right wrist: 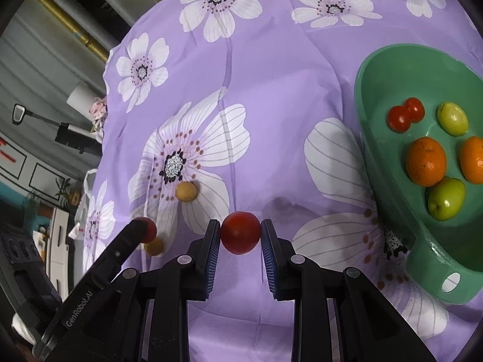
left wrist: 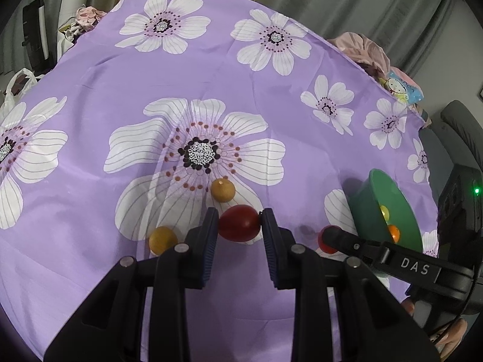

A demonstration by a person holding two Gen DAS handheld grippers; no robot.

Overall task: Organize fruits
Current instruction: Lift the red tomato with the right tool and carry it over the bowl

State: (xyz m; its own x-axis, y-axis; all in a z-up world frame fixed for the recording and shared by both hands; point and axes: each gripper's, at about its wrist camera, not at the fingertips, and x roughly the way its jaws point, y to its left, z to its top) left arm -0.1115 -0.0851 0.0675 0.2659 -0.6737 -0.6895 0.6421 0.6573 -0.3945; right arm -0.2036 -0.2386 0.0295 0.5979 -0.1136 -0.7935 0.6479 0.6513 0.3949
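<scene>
My left gripper (left wrist: 240,224) pinches a dark red oval tomato (left wrist: 239,223) between its blue ribbed pads, and my right gripper (right wrist: 240,233) pinches a rounder red tomato (right wrist: 240,233) the same way; both fruits sit right at the fingertips, squeezed from either side. From the left wrist view I can read "DAS" in white letters on the side of the right tool's finger, and from the right wrist view "GenRobot.AI" runs along the left tool's finger. Both tools point steeply down at the purple flowered cloth (left wrist: 90,90), side by side, the left one's tip showing at the lower left of the right view with its tomato at the end. Two tan round fruits lie on the cloth close to the left tool: one (left wrist: 222,191) just beyond its tomato on the big white flower, the other (left wrist: 163,239) just to the left of its left finger. The green bowl (right wrist: 380,69) stands on the cloth to the right of my right gripper, near but apart from it, holding two small red tomatoes (right wrist: 406,114), two oranges (right wrist: 426,162) and two green fruits (right wrist: 446,199). A bit of my hand shows behind the right tool at the lower right edge of the left view.
</scene>
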